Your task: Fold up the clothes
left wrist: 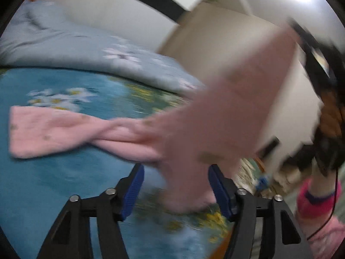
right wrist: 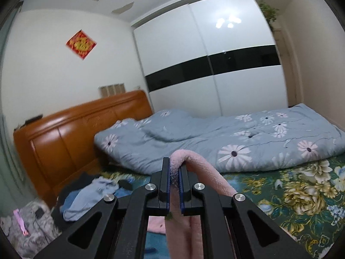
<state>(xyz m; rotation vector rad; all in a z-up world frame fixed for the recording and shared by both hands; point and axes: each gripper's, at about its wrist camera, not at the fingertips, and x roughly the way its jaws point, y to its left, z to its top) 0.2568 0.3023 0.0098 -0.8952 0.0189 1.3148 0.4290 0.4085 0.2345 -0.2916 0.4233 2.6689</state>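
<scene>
Right gripper (right wrist: 174, 179) pinches the pink garment (left wrist: 194, 129); it runs 9-to-2 o'clock across spread, empty left gripper (left wrist: 175, 192).

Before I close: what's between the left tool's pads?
In the left wrist view, the hanging pink garment sits between the open left tool's pads, seemingly untouched.

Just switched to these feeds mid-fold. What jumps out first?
The pink garment dominates: it stretches from the bedsheet at left up to the right, where the right gripper is shut on it. The left gripper stands open, the cloth hanging between its pads. Behind lies a flowered blue quilt, against a white wardrobe.
</scene>
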